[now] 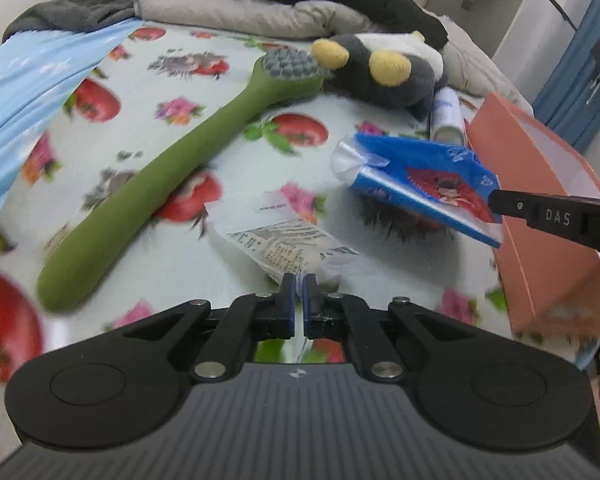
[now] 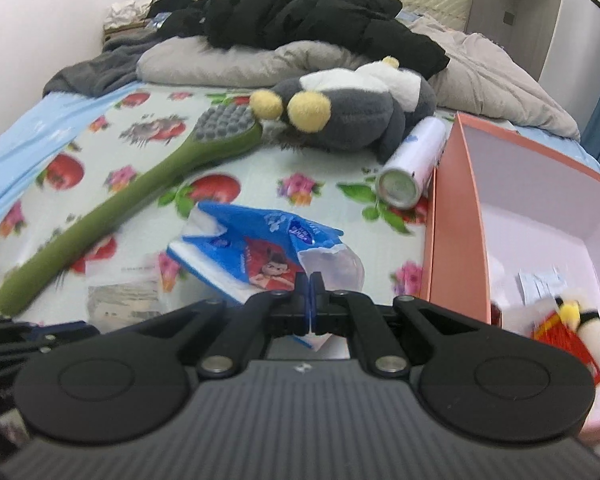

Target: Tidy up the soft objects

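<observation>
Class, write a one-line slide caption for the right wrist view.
Right gripper shut on blue tissue pack, beside the pink box on the bed.

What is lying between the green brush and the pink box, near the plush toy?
A white spray can lies on its side between the green brush and the pink box, beside the plush toy; right wrist view.

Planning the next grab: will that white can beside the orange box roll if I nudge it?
Probably. The white can lies on its side, so it may roll. The orange box wall beside it should block that side. The soft floral sheet may slow it.
</observation>
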Tool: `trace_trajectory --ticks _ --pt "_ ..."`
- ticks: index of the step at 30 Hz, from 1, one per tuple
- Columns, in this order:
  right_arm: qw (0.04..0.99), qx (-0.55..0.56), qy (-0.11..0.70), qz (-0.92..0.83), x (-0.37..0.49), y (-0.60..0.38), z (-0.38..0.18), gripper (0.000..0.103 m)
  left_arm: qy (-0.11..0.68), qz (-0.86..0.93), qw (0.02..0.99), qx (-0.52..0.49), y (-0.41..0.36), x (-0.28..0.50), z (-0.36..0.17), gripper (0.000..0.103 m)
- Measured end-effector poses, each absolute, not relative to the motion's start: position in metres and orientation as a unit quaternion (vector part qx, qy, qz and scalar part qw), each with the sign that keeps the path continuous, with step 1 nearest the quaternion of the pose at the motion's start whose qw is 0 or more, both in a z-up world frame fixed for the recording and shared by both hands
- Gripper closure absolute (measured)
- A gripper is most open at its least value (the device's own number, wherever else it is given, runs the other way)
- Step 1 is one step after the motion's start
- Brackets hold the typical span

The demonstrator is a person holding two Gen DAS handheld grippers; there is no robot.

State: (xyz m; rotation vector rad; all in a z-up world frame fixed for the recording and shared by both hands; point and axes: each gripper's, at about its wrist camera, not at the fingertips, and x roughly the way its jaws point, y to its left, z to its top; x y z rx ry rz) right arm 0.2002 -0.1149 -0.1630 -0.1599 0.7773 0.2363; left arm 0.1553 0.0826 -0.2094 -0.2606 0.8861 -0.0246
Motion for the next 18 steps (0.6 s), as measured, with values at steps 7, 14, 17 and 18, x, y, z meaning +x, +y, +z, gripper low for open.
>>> trace_trajectory --ticks 7,14,17,18 --pt "0.896 -0.072 0.412 0.148 0.158 -0.112 -0.167 0.099 0.436 0.000 0.889 -0.139 0.102 0.111 -0.211 0.098" --pt "0.864 -0.063 0.448 0.219 0.141 -0.102 -0.167 0.096 0.442 0.028 0.878 -0.182 0.123 0.102 -0.215 0.093" --pt "0.850 -0.075 0.464 0.238 0.140 -0.102 -0.166 0.095 0.438 0.038 0.876 -0.197 0.128 0.100 -0.215 0.071" --pt "0.846 -0.077 0.468 0.242 0.142 -0.102 -0.165 0.093 0.435 0.039 0.877 -0.202 0.130 0.100 -0.215 0.067"
